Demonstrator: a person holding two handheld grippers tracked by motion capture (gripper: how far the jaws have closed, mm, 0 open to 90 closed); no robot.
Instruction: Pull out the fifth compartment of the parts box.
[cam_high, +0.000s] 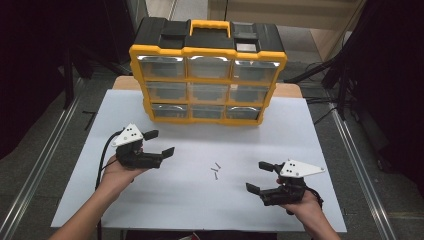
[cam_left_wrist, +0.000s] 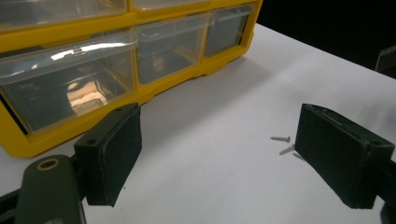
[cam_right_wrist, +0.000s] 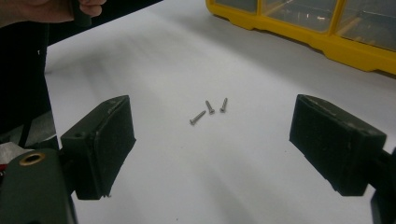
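Note:
Three small silver screws (cam_high: 216, 170) (cam_right_wrist: 208, 111) (cam_left_wrist: 285, 144) lie loose on the white table, about midway between the two hands. My left gripper (cam_high: 161, 142) (cam_left_wrist: 219, 158) is held open at the table's left, jaws pointing right with nothing between them. My right gripper (cam_high: 259, 176) (cam_right_wrist: 212, 149) is open at the lower right, jaws pointing left toward the screws, which lie a short way ahead of it. A yellow and black organizer (cam_high: 207, 70) (cam_left_wrist: 93, 70) (cam_right_wrist: 327, 28) with clear plastic drawers stands upright at the back of the table; its drawers are closed.
The white table top (cam_high: 200, 200) has bare room in front of the organizer and around the screws. Metal rails (cam_high: 45, 155) run along both sides of the table. A hand (cam_right_wrist: 51, 9) holding the other gripper shows in the right gripper view's top left corner.

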